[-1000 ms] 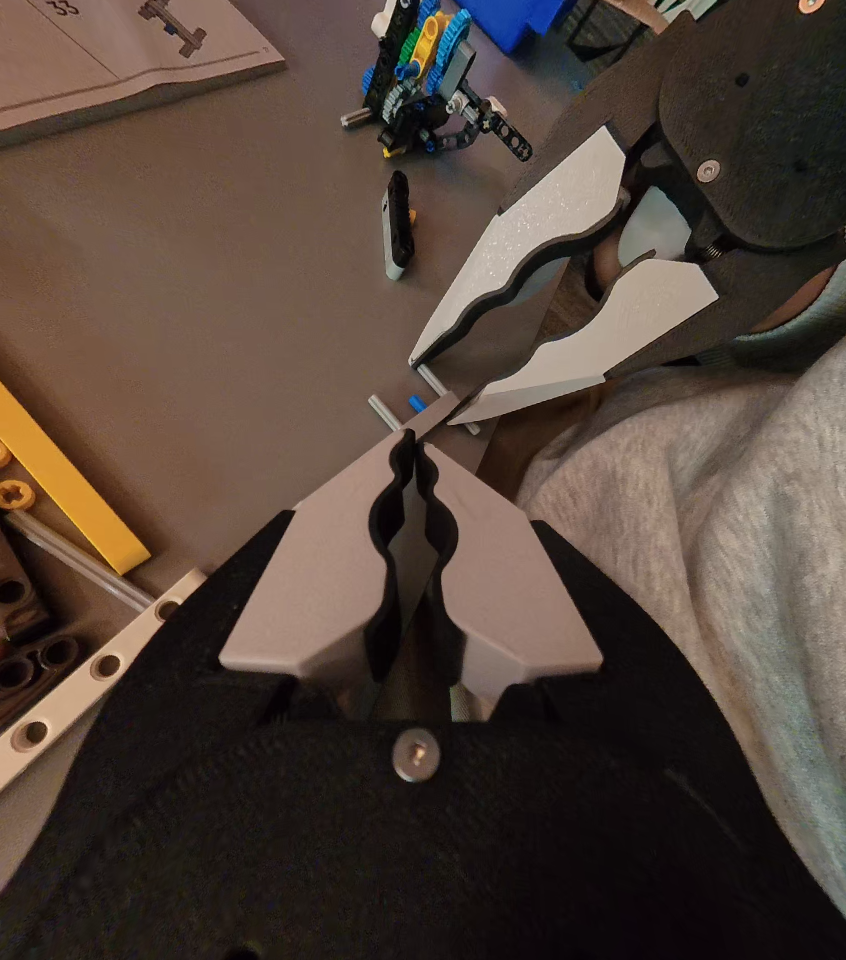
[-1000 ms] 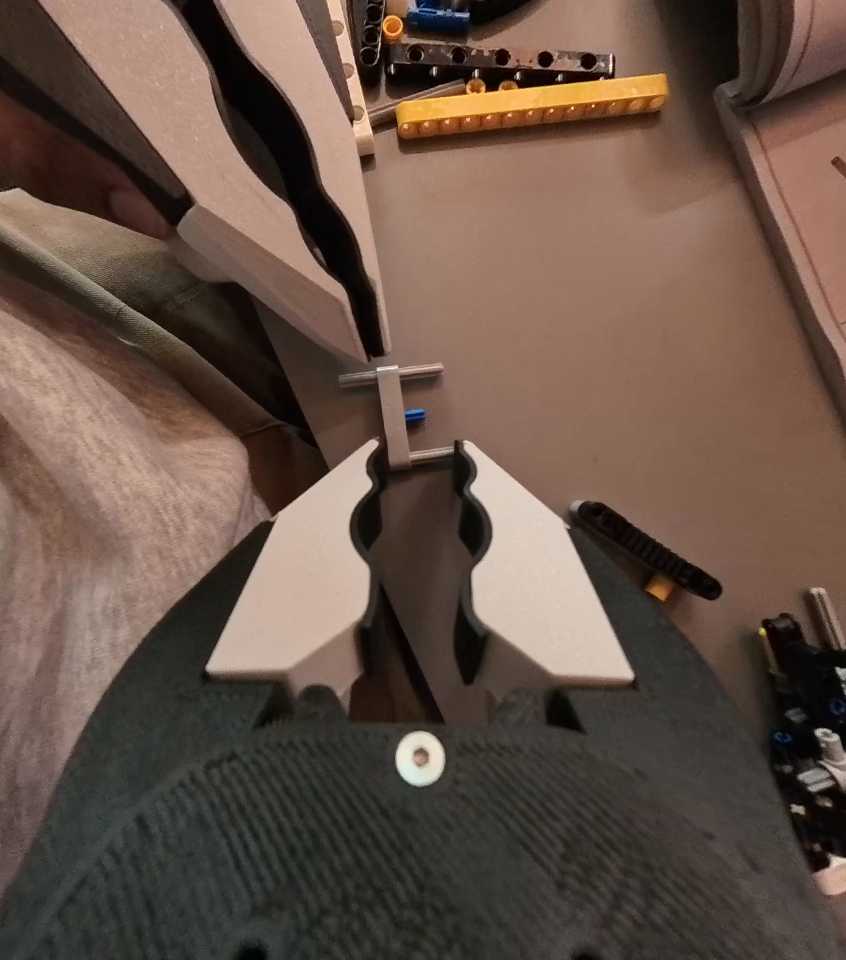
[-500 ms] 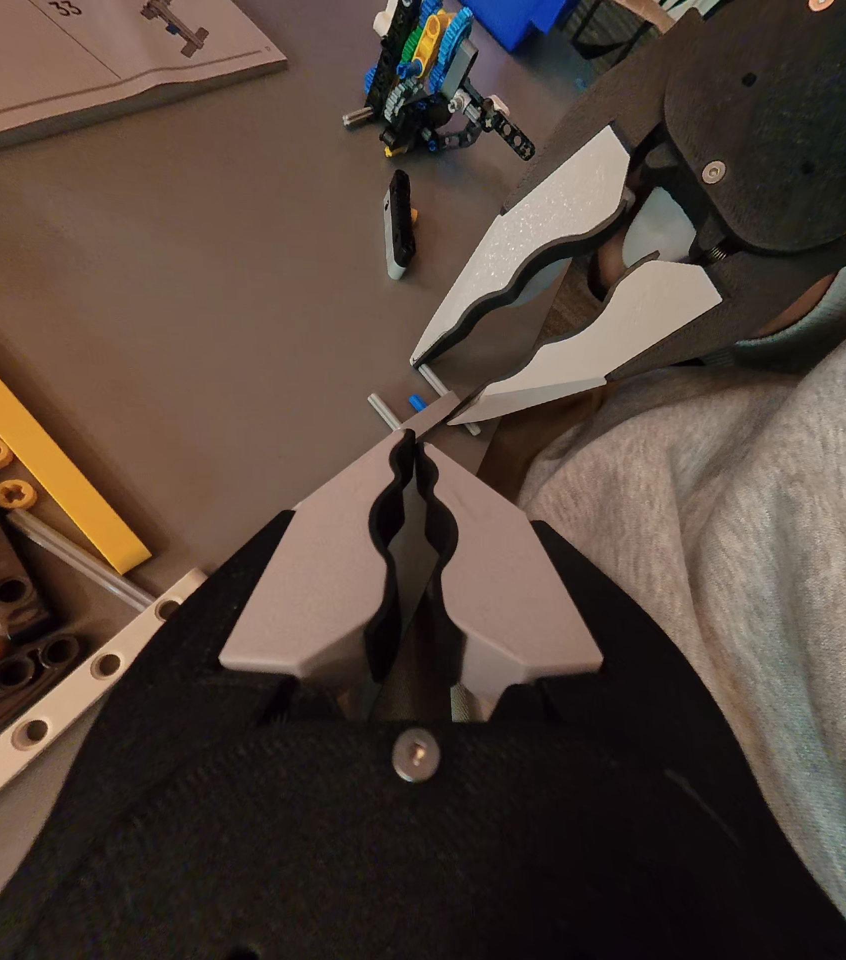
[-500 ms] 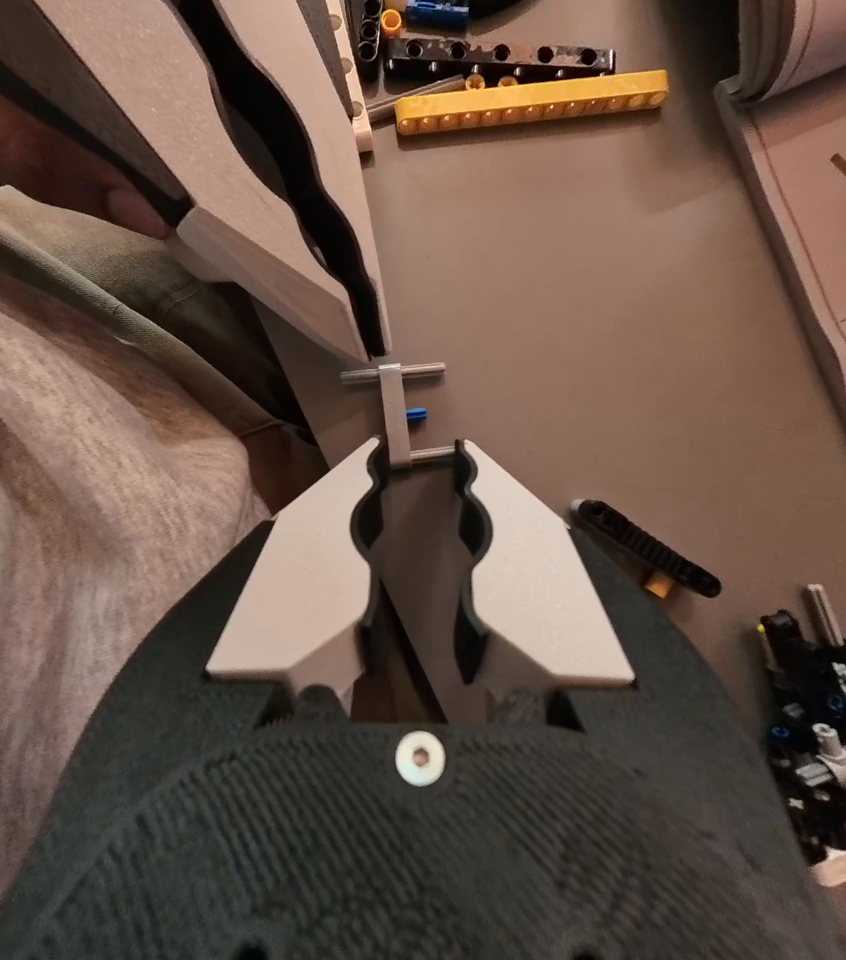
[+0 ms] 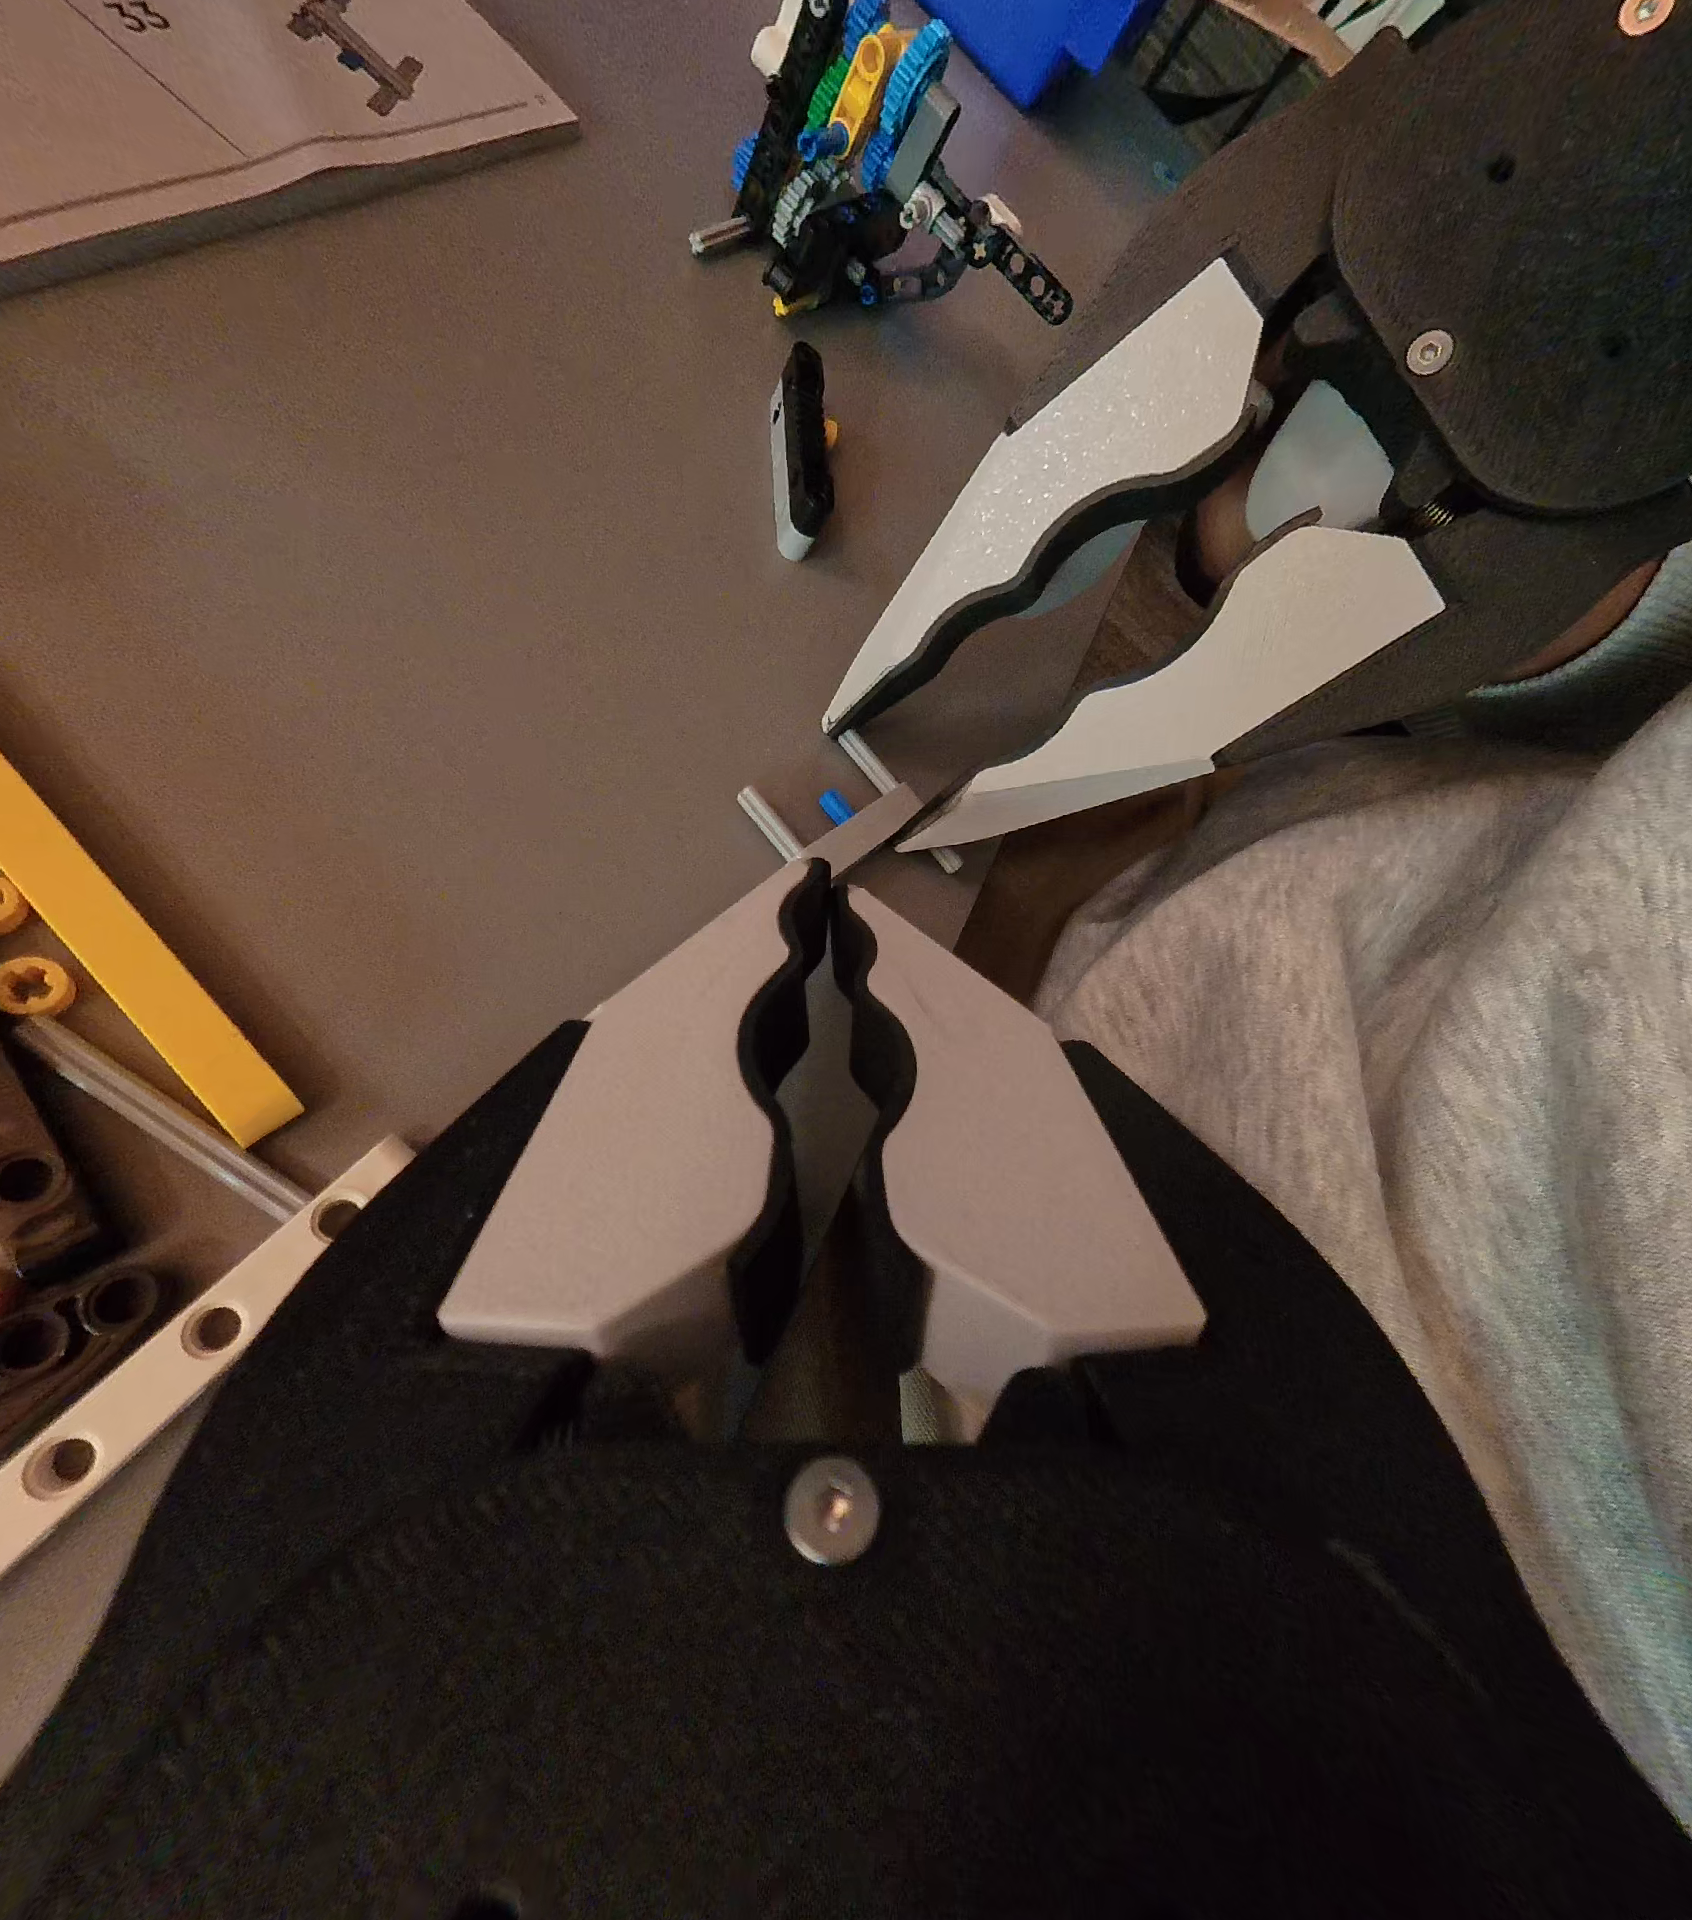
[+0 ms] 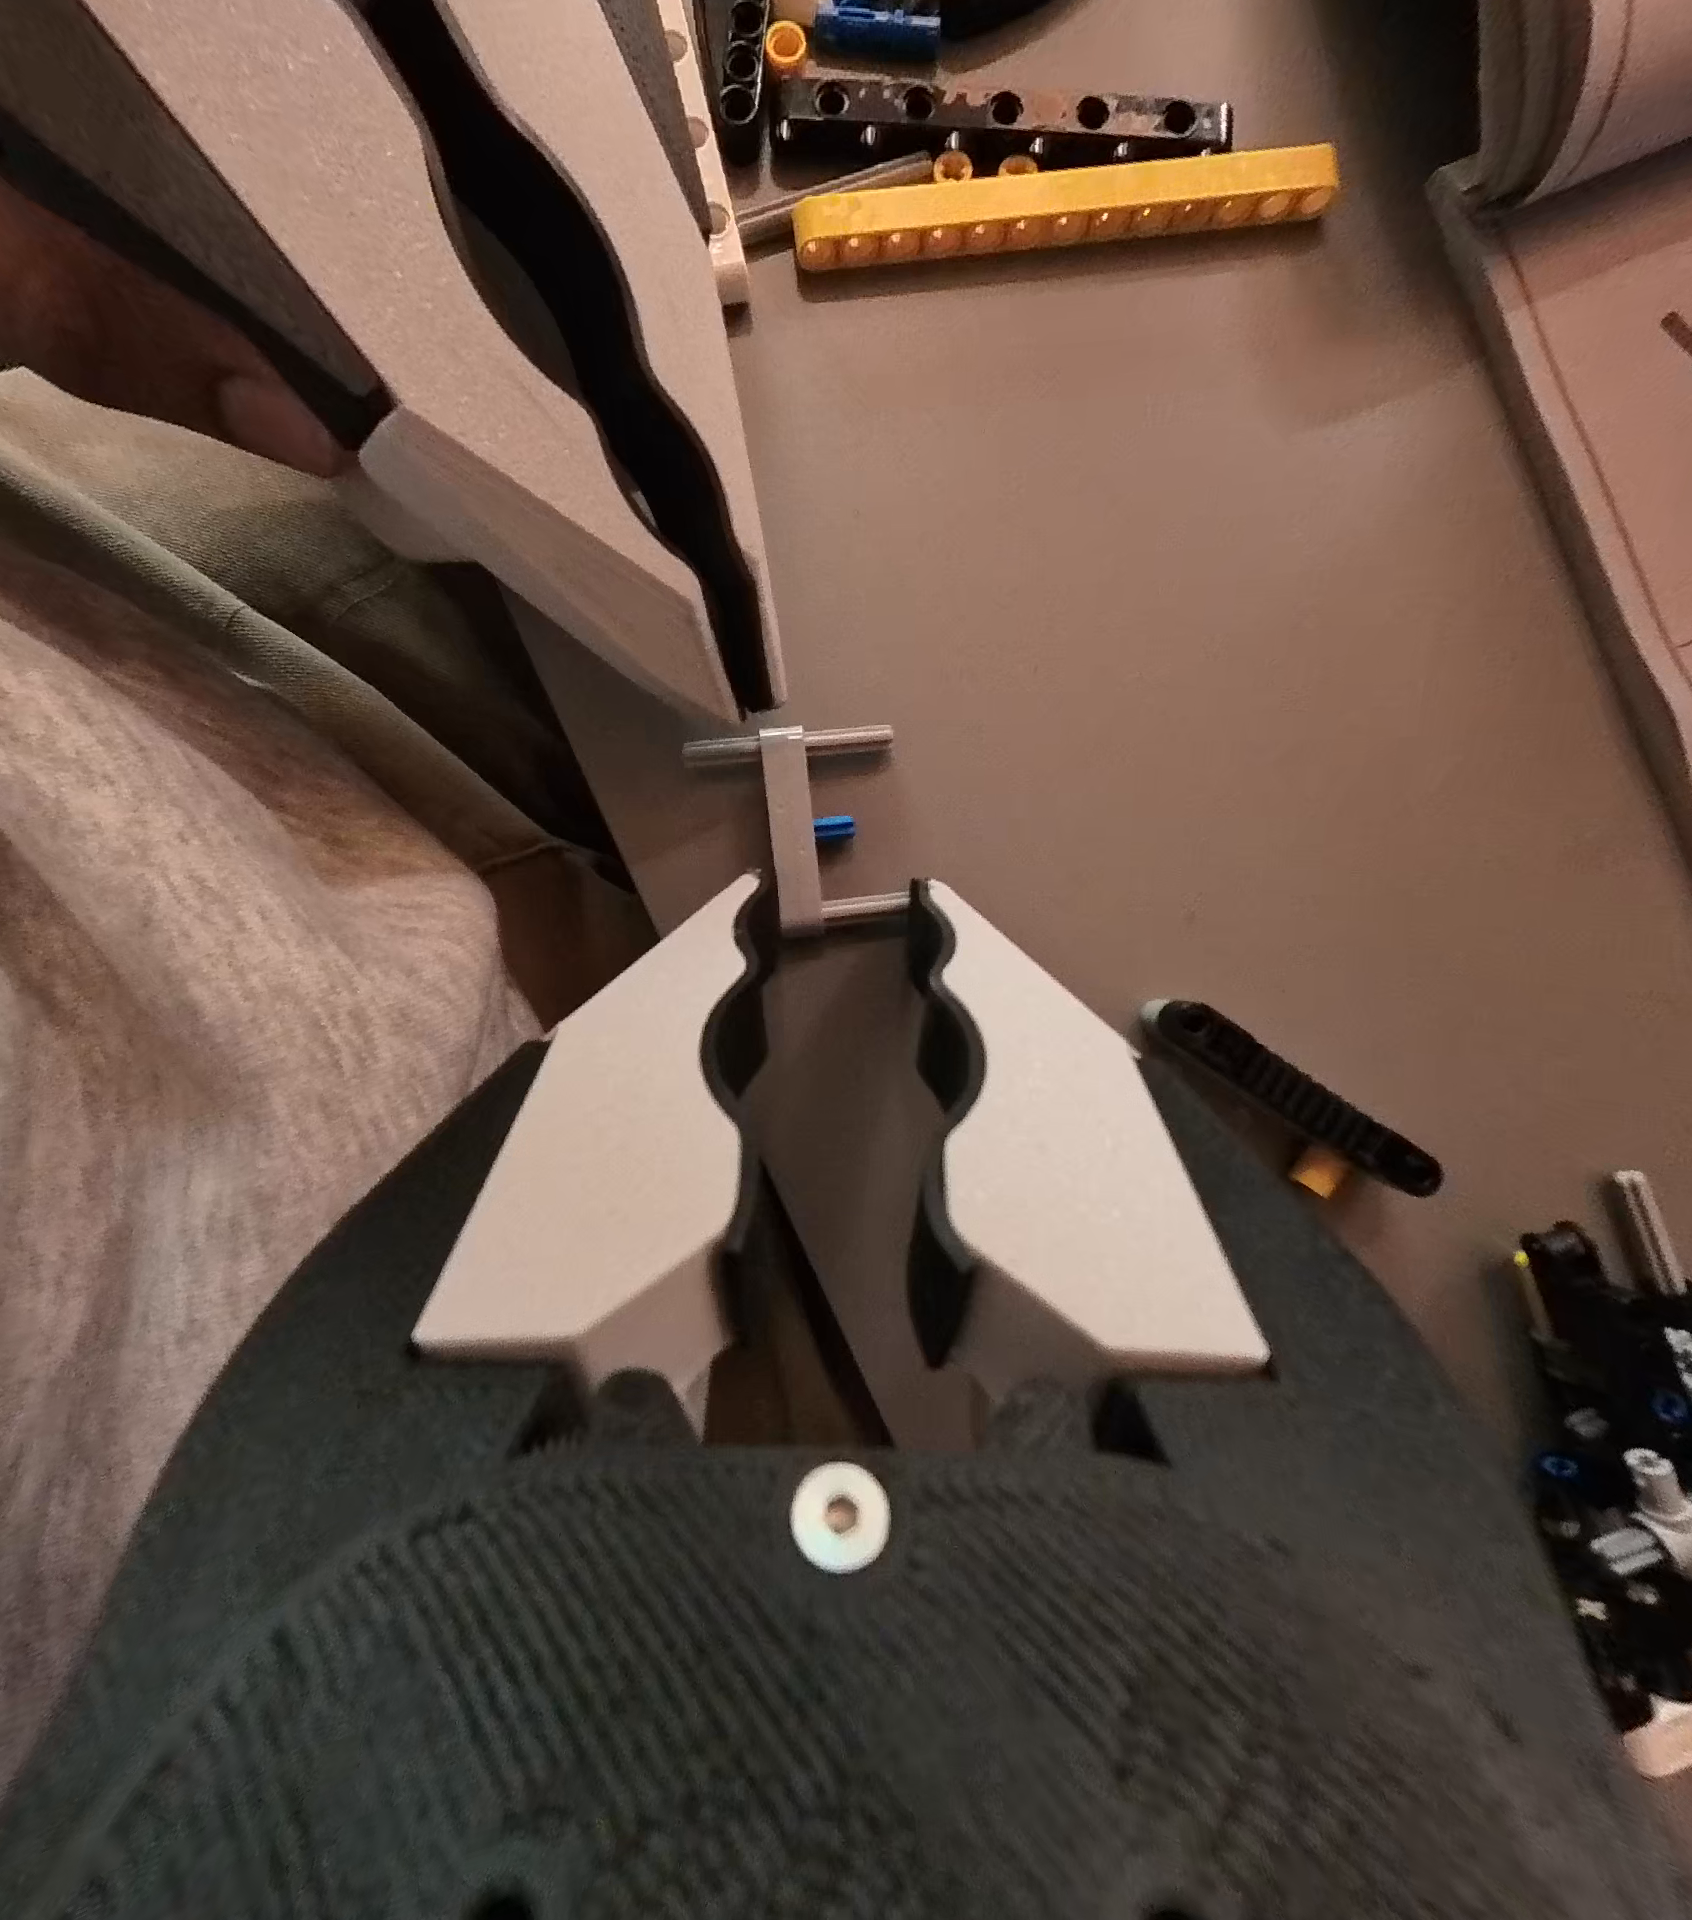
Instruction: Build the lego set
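While held, grey beam [image 6: 788, 831] stays put
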Available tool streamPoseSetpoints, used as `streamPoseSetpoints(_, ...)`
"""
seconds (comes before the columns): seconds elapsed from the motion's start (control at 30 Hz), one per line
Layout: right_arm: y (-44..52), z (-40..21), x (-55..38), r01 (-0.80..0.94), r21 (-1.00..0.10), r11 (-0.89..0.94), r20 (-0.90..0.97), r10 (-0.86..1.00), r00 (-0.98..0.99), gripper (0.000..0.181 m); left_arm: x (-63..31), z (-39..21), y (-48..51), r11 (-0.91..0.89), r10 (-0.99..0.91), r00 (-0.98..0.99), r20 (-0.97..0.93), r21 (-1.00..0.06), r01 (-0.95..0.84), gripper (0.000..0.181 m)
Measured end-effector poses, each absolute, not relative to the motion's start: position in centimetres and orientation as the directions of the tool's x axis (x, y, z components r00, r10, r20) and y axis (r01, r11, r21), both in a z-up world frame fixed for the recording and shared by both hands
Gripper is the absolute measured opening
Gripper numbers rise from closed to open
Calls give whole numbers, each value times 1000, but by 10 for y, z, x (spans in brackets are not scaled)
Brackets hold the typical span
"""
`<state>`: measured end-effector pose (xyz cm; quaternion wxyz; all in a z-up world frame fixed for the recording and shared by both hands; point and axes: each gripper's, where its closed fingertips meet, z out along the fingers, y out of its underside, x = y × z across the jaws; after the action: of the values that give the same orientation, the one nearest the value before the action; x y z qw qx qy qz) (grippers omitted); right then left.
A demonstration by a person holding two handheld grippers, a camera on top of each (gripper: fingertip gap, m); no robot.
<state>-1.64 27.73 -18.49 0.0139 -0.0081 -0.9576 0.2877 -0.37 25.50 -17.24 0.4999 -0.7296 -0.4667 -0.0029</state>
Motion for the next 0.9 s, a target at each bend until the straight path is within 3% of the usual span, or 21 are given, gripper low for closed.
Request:
streamPoseSetpoints(0.1, 277, -185, -17, 9, -554, 832, 21, 25, -999, 25, -3, -172, 256, -67, 673, 569, 472, -728, 683, 0)
streamPoseSetpoints(0.3, 277, -185, -17, 17, -571, 821, 8, 27, -1000, 25, -13, -158, 244, -3, 701, 559, 443, -782, 623, 51)
streamPoseSetpoints(0.47, 276, -184, -18, -29, -593, 805, 25, -18, -1000, 26, -14, -150, 237, 11, 700, 572, 428, -807, 590, 73)
streamPoseSetpoints(0.6, 270, -171, -26, -81, -649, 757, 88, -31, -996, 46, -17, -151, 230, -58, 755, 576, 312, -843, 534, 75)
streamPoseSetpoints(0.73, 274, -159, -37, -25, -703, 711, 67, 31, -997, 64, -18, -152, 229, -118, 785, 577, 225, -860, 496, 70)
streamPoseSetpoints(0.9, 288, -151, -44, 56, -778, 625, -9, 79, -997, 61, -19, -154, 227, -137, 795, 574, 197, -863, 486, 61)
